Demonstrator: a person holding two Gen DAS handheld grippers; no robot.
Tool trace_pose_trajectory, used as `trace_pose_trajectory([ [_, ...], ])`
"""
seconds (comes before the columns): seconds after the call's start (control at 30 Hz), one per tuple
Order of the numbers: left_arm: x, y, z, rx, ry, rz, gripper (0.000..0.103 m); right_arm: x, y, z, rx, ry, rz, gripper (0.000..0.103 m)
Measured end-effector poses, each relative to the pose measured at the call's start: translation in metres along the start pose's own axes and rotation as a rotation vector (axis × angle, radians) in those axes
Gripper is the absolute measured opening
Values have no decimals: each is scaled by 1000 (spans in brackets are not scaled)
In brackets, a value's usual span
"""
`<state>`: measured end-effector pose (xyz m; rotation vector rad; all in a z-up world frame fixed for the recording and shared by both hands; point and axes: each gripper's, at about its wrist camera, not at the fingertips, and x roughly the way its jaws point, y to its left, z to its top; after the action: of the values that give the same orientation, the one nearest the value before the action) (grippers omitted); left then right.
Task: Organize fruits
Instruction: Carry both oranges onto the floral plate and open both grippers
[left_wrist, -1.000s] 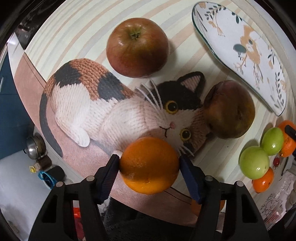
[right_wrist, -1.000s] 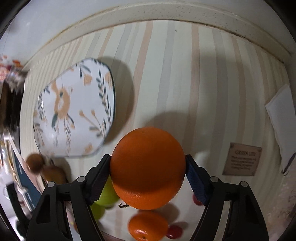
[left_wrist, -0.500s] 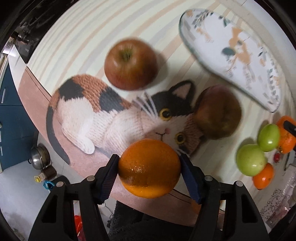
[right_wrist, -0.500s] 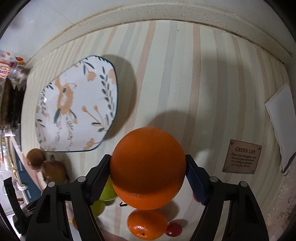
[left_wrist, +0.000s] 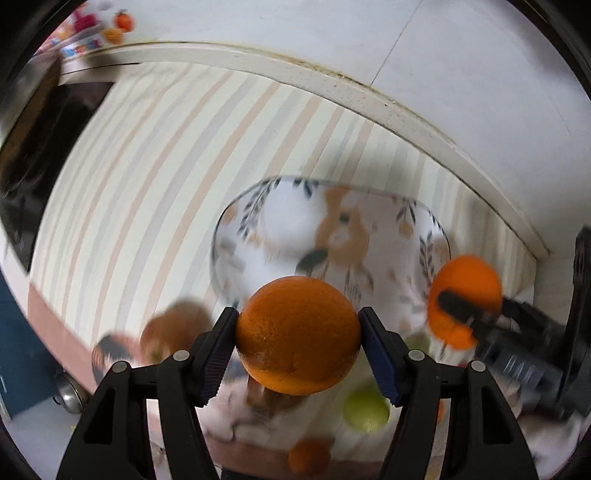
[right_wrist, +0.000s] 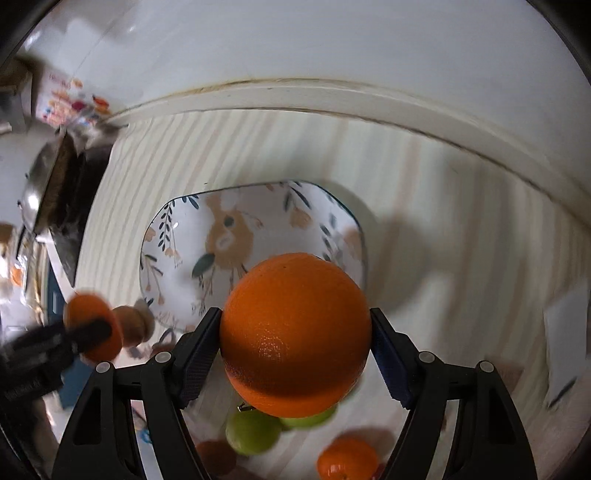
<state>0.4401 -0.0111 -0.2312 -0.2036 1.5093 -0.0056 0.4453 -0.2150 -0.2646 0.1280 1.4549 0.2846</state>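
My left gripper (left_wrist: 298, 341) is shut on an orange (left_wrist: 297, 334) held in the air near the front edge of a floral plate (left_wrist: 295, 229). My right gripper (right_wrist: 295, 339) is shut on a second orange (right_wrist: 295, 332), also held up in front of the same plate (right_wrist: 184, 251). The right gripper with its orange (left_wrist: 465, 288) shows at the right of the left wrist view. The left gripper's orange (right_wrist: 92, 325) shows at the left of the right wrist view.
Green fruits (right_wrist: 253, 432), a small orange (right_wrist: 347, 461) and brown fruits (right_wrist: 131, 325) lie on the striped cloth (right_wrist: 424, 221) below the grippers. A green fruit (left_wrist: 365, 410) and a brown fruit (left_wrist: 173, 328) show blurred. A white wall ledge (left_wrist: 369, 96) runs behind the plate.
The left gripper swung up and round from the cat mat toward the plate, carrying its orange. The right gripper turned toward the plate too. Both grippers now face the plate side by side.
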Motion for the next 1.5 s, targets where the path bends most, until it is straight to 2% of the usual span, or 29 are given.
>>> trace_pose_trajectory([
  [0.23, 64, 9, 55, -40, 163, -54, 64, 38, 23, 38, -90, 82, -52, 80],
  [0.43, 96, 9, 65, -65, 250, -84, 64, 60, 24, 58, -112, 142, -75, 80],
  [0.6, 103, 13, 66, -93, 276, -88, 64, 66, 17, 67, -102, 179, -70, 81],
  [0.83, 96, 9, 69, -63, 249, -64, 64, 62, 8, 77, -80, 202, -61, 84],
  [0.9, 91, 9, 68, -60, 235, -67, 72, 57, 9, 82, -72, 190, -44, 93],
  [0.97, 85, 6, 68, -60, 208, -63, 82, 47, 8, 87, -72, 175, -46, 94],
  [1.1, 62, 5, 64, -41, 151, -56, 84, 32, 7, 89, -71, 153, -56, 95],
  [1.3, 33, 4, 45, -5, 70, 7, 84, 4, 9, 59, -39, 128, -35, 95],
  [1.5, 10, 17, 9, 15, 0, 54, 84, -11, 21, 19, -1, 74, -42, 95],
])
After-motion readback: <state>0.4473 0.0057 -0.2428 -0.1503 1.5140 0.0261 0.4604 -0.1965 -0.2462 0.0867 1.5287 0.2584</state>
